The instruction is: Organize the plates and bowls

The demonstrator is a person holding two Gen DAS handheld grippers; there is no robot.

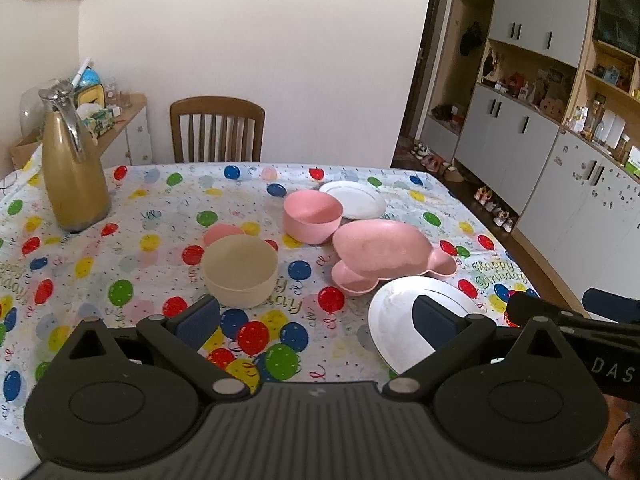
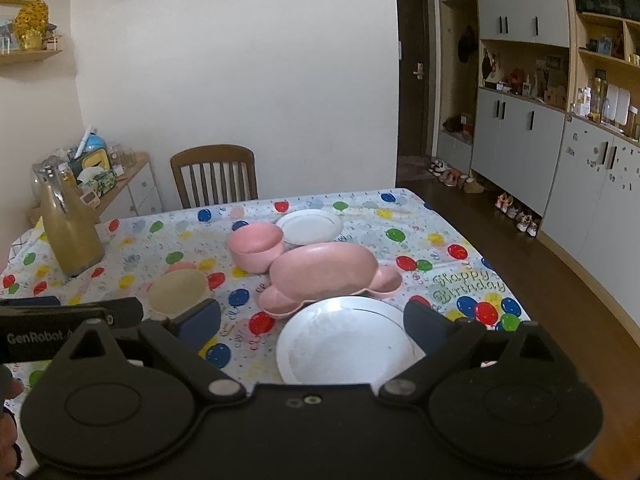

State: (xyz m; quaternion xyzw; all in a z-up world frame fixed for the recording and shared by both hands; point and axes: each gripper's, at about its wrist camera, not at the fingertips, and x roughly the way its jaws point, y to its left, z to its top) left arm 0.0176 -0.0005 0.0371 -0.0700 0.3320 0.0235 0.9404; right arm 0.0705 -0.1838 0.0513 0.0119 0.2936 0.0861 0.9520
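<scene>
Left claw (image 1: 316,316) spread wide, empty, above the worktop (image 1: 152,208). Just beyond its left finger: beige bowl (image 1: 239,272), upright, with a small pink dish (image 1: 222,234) tucked behind it. Ahead and slightly right: pink bowl (image 1: 313,216), touching or overlapping the far white plate (image 1: 354,199). Right of centre: pink lobed plate (image 1: 390,254). Partly under the right finger: near white plate (image 1: 404,312).

Right claw (image 2: 316,322) also spread wide, empty, hovering over the near white plate (image 2: 344,340). Directly beyond: pink lobed plate (image 2: 324,272), then pink bowl (image 2: 256,246) and far white plate (image 2: 310,226). Off the left finger: beige bowl (image 2: 178,292). Far left: gold thermos jug (image 2: 68,228).
</scene>
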